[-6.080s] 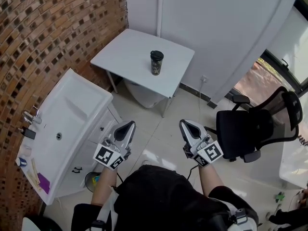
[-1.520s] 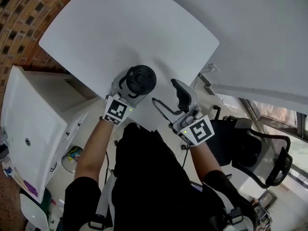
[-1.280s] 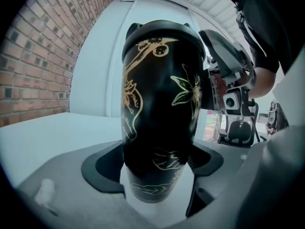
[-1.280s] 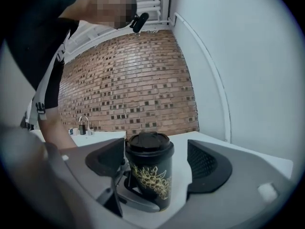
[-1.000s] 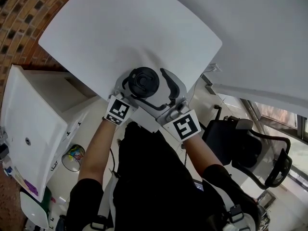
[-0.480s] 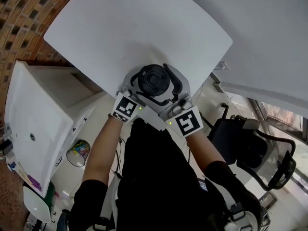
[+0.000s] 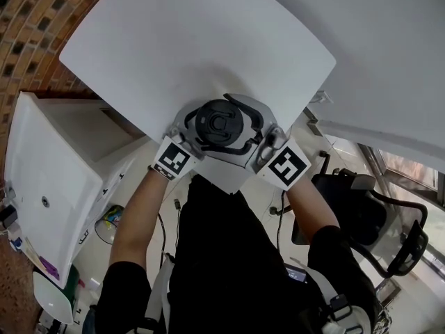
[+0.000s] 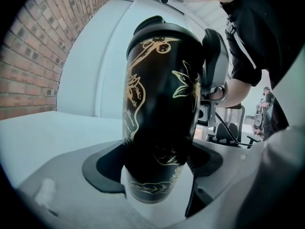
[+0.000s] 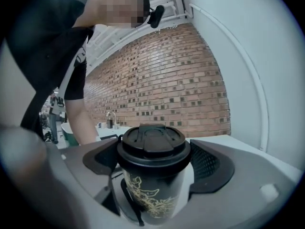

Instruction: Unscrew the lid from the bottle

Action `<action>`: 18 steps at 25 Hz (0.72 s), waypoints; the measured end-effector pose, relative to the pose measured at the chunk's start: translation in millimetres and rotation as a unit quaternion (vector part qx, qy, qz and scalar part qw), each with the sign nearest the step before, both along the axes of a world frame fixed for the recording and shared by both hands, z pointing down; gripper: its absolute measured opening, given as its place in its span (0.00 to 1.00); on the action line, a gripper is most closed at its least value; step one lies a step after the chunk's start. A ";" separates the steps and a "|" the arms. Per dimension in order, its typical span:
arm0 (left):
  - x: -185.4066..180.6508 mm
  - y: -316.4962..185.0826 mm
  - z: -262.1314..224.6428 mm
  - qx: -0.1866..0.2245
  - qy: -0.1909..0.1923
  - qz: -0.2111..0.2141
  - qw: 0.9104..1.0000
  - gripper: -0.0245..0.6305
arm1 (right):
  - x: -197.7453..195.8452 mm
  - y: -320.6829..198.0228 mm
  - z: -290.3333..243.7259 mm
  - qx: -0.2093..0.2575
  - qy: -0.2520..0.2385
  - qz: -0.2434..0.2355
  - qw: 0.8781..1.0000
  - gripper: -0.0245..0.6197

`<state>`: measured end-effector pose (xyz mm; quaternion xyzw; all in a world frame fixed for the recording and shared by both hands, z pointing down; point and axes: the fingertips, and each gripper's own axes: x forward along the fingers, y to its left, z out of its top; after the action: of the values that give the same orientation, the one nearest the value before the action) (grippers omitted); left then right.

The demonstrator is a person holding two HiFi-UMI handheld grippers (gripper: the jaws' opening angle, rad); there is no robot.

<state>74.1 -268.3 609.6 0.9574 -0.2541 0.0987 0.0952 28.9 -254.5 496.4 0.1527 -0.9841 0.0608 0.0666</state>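
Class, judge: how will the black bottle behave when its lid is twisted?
The bottle looks rigid and smooth, so it may slip. Tall with a narrower base, it would probably tip without the left gripper clamping it. The wide-rimmed lid likely offers purchase.

**A:** What has changed from six seconds back?

**B:** Back then the left gripper (image 8: 155,175) and the right gripper (image 9: 153,166) hung empty, well away from the table (image 7: 174,40), where the bottle (image 8: 159,109) stood. Now both are up at it, and the left gripper is clamped on the bottle's body.

**A:** And the right one?

**B:** A second and a half ago it stood apart, to the bottle's right. It has swung in since. Its wide-spread jaws now flank the lid (image 9: 153,144), and in the last half second its marker cube (image 7: 286,167) has shifted rightward.
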 end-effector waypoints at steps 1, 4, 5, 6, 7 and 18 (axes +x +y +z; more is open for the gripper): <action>0.5 0.2 0.2 0.000 0.000 0.000 1.000 0.63 | 0.1 1.6 0.1 0.008 0.007 -0.029 1.000 0.73; 1.4 0.0 0.2 -0.001 0.000 0.003 1.000 0.64 | -0.7 6.4 2.5 0.043 0.040 -0.116 0.992 0.74; 1.5 -0.2 0.0 -0.001 0.000 0.004 1.000 0.64 | -1.0 7.0 3.1 0.044 0.046 -0.130 0.990 0.74; 1.4 0.1 -0.2 -0.001 0.000 0.005 1.000 0.64 | -1.0 7.6 3.8 0.040 0.050 -0.136 0.989 0.73; 1.2 0.4 -0.2 -0.001 0.000 0.005 1.000 0.64 | -1.0 8.3 4.7 0.036 0.054 -0.138 0.988 0.73; -0.3 1.1 0.8 -0.006 0.001 0.003 1.000 0.64 | 7.3 -4.8 -17.8 0.024 -0.032 0.116 0.992 0.78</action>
<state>73.7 -267.2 610.4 0.9576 -0.2507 0.0999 0.1005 36.2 -259.3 478.6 0.2657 -0.9625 0.0498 0.0243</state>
